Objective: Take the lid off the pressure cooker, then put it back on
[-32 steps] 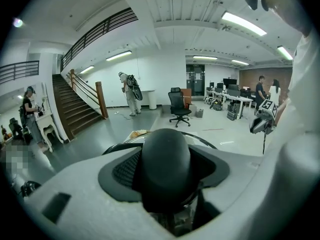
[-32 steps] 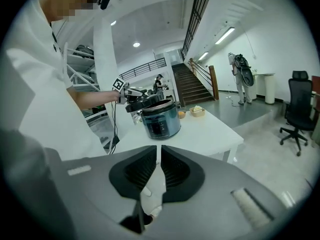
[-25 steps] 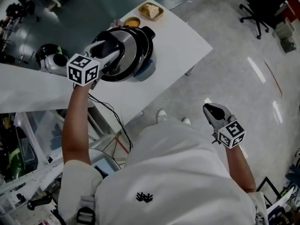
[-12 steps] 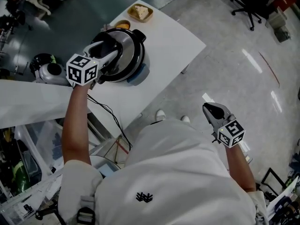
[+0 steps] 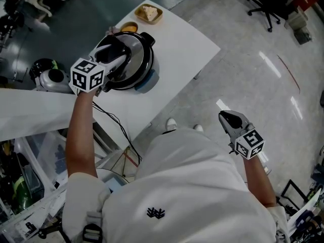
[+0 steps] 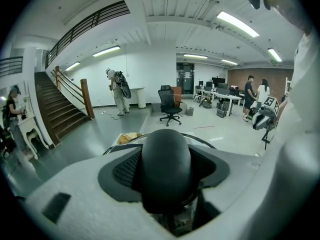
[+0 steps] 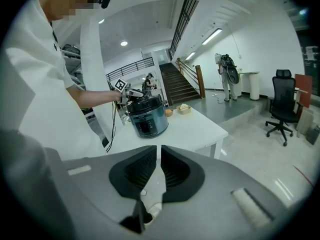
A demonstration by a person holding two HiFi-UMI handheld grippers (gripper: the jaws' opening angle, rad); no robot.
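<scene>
- On the white table (image 5: 187, 44) stands the pressure cooker (image 7: 147, 121), its blue-grey body near the table's left edge, with its control panel turned towards the person.
- The lid (image 5: 136, 54) sits on top of the pot, steel dome up.
- The left gripper (image 5: 115, 52) reaches in over the lid from the person's side. Its jaws stand wide apart and pinch the black knob (image 6: 165, 164) at the lid's middle, with the ribbed pads (image 6: 127, 169) pressed against its sides.
- The right gripper (image 5: 232, 120) hangs at the person's right side, over the floor and well apart from the table. Its jaws are pressed almost together with nothing between them.
- Beyond the cooker, at the table's far end, lie a small tray of food (image 5: 148, 12) and an orange bowl (image 5: 130, 27).
</scene>
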